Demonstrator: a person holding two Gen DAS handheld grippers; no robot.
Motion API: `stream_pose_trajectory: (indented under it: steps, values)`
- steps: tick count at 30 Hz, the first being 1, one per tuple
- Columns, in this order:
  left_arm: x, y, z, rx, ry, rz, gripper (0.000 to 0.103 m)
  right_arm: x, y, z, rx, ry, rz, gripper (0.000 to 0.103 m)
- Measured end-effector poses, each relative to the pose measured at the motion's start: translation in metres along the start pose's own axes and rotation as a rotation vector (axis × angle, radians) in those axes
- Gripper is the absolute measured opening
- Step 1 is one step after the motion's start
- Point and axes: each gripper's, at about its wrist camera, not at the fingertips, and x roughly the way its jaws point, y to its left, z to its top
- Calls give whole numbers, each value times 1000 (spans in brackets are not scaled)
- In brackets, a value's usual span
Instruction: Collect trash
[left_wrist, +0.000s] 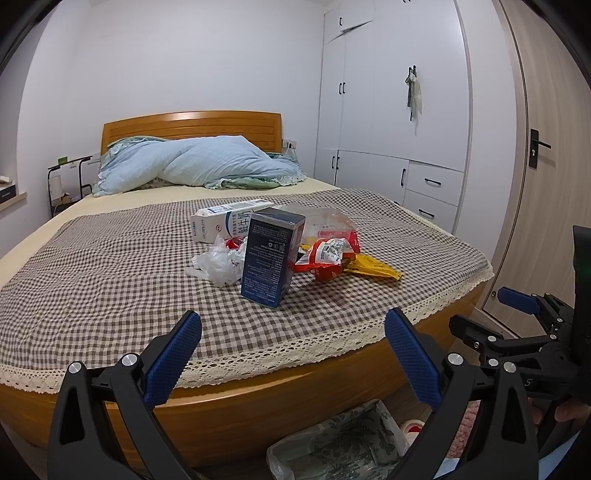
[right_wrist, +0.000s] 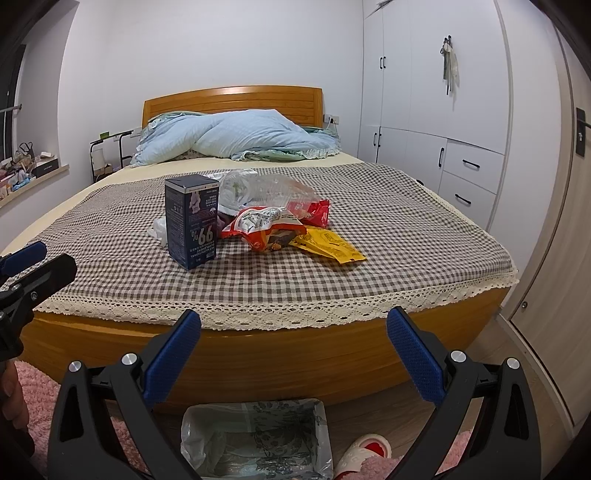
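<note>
two blue-padded grippers were in view, both with jaws spread wide and nothing between them: the left gripper (left_wrist: 293, 332) and the right gripper (right_wrist: 294, 332) hung before the foot of the wooden bed (right_wrist: 258, 354), apart from the trash.

trash lay in one cluster near the middle of the brown-and-white checked bedspread with lace edging (left_wrist: 92, 266):
- dark blue upright cardboard box (left_wrist: 271, 254), nearest the foot of the bed.
- white milk carton with blue print (left_wrist: 225, 221), lying on its side behind the box.
- crumpled white plastic bag (left_wrist: 218, 264), touching the box on its left in the left wrist view.
- red and white snack wrapper (right_wrist: 264, 225), crumpled, just right of the box.
- flat yellow packet (right_wrist: 328, 245), partly under the red wrapper, nearest the right edge of the cluster.
- clear crinkled plastic bag (right_wrist: 258, 186), behind the wrappers.

on the floor below the bed's foot stood a bin lined with a floral-printed plastic bag (right_wrist: 255, 439), mouth open. a red and white slipper (right_wrist: 364, 456) lay just beside it on a pink fluffy rug (right_wrist: 40, 402). a light blue quilt (right_wrist: 236, 142) was heaped by the headboard. white wardrobe doors (right_wrist: 436, 92) filled the right wall.
</note>
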Motion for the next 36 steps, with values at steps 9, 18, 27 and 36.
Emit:
stream_pose_trajectory:
  steps: [9,18,27,36]
  values:
    - [1,-2,1,10,0,-3,96,1,-1,2,1,3,-3,97]
    - [8,-3,2,17,4,-5,96,5,0,7,-1,-3,0,97]
    - [18,-1,6,15,4,2,96,15,-3,14,5,-7,5,97]
    - [34,4,19,22,-3,21,96,31,-2,23,-6,-15,11,97]
